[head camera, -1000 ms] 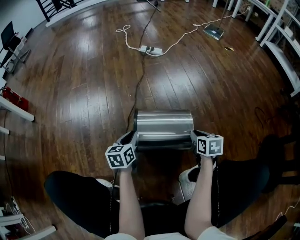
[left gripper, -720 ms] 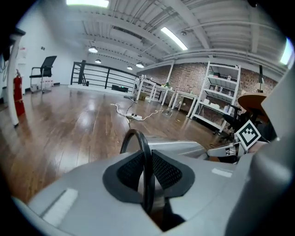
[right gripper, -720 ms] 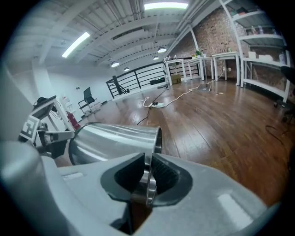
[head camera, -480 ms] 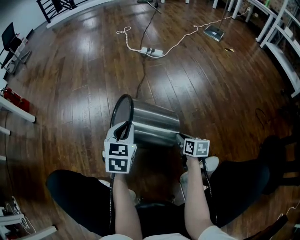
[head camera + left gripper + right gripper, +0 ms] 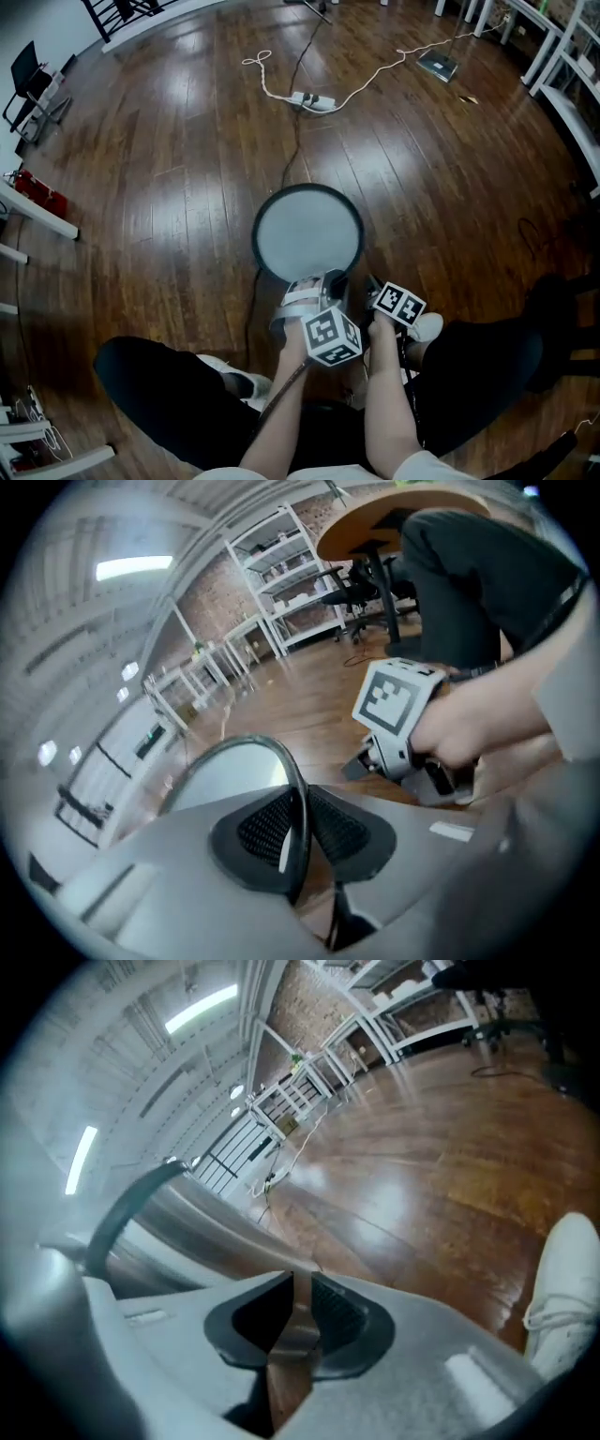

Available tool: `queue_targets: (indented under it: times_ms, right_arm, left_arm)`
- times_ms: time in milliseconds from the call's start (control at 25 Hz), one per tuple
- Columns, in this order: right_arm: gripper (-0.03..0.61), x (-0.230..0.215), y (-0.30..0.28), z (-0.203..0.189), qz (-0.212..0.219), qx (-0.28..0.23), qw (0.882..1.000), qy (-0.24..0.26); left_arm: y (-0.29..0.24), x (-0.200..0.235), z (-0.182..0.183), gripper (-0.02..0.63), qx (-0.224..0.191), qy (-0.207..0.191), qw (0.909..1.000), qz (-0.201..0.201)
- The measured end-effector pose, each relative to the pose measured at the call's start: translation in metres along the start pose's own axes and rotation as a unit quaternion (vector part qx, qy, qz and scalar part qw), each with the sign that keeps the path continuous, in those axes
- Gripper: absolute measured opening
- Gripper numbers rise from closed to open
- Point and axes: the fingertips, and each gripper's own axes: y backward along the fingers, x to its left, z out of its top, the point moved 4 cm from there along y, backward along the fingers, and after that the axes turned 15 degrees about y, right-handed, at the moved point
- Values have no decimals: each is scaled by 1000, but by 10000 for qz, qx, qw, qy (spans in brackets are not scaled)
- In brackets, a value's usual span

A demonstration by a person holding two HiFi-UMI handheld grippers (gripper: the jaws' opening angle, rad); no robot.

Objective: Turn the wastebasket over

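Steel wastebasket [image 5: 307,234] at frame centre, black rim [image 5: 298,808] upward. The left hand-held gripper [image 5: 322,281] clamps that rim, and the right hand-held gripper [image 5: 368,284] pinches the lower wall. Best set it squarely on the floor [image 5: 169,187] before releasing.

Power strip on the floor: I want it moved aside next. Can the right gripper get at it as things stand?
Probably not. The right gripper is shut on the wastebasket, which stands between it and the power strip far across the floor; it would have to let go first.
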Motion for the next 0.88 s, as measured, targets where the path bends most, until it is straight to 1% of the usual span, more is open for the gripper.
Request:
queue_targets:
  times_ms: [80, 160, 200, 240, 280, 320, 360, 400, 440, 480, 520, 600, 680, 720, 760, 800, 880]
  right_arm:
    - [41, 4, 9, 24, 66, -323, 9993, 188]
    - [66, 18, 19, 44, 137, -586, 9971, 472]
    - [77, 27, 26, 52, 158, -736, 9953, 616]
    - [86, 37, 33, 60, 200, -918, 9925, 786]
    - [94, 51, 41, 69, 281, -1142, 9879, 1009]
    - [98, 68, 51, 78, 385, -1400, 9809, 1292]
    - [98, 86, 62, 87, 477, -1671, 9714, 1619]
    - [98, 106, 76, 94, 553, -1939, 9597, 1959]
    - [98, 125, 90, 100, 646, -2195, 9463, 2283]
    - [98, 145, 105, 105, 781, -2430, 9317, 2583]
    - [98, 165, 121, 107, 942, -2633, 9164, 2864]
    - [98, 197, 152, 104, 1209, -2897, 8874, 3376]
    - [98, 217, 185, 92, 1408, -2990, 8636, 3808]
    - [100, 223, 201, 85, 1492, -3013, 8538, 3975]
    - [104, 226, 218, 76, 1557, -3042, 8461, 4090]
    - [109, 226, 233, 69, 1598, -3075, 8413, 4148]
    - [109, 220, 261, 55, 1623, -3130, 8389, 4146]
  left_arm:
    - [-2, -4, -6, 75, -114, -268, 9995, 134]
    - [-2, -2, -5, 77, -111, -262, 9996, 28]
    - [-1, -2, -4, 80, -147, -161, 9998, -5]
    - [1, -2, -2, 86, -276, 92, 9996, -30]
    - [6, -2, 0, 93, -527, 575, 9969, -87]
    - [16, 2, 2, 87, -883, 1249, 9881, -169]
    - [30, 9, 5, 70, -1282, 1945, 9723, -210]
    - [47, 18, 7, 58, -1658, 2488, 9541, -147]
    - [67, 29, 8, 58, -1975, 2816, 9390, 35]
    - [86, 40, 9, 65, -2222, 2974, 9281, 299]
    - [106, 50, 9, 82, -2405, 3049, 9196, 594]
    - [143, 66, 5, 106, -2657, 3200, 9025, 1115]
    - [177, 69, -2, 123, -2836, 3393, 8846, 1483]
    - [192, 66, -6, 129, -2910, 3453, 8772, 1632]
    - [207, 61, -9, 135, -2977, 3477, 8715, 1761]
    - [221, 54, -12, 143, -3042, 3477, 8670, 1867]
    - [244, 35, -14, 155, -3179, 3468, 8594, 2003]
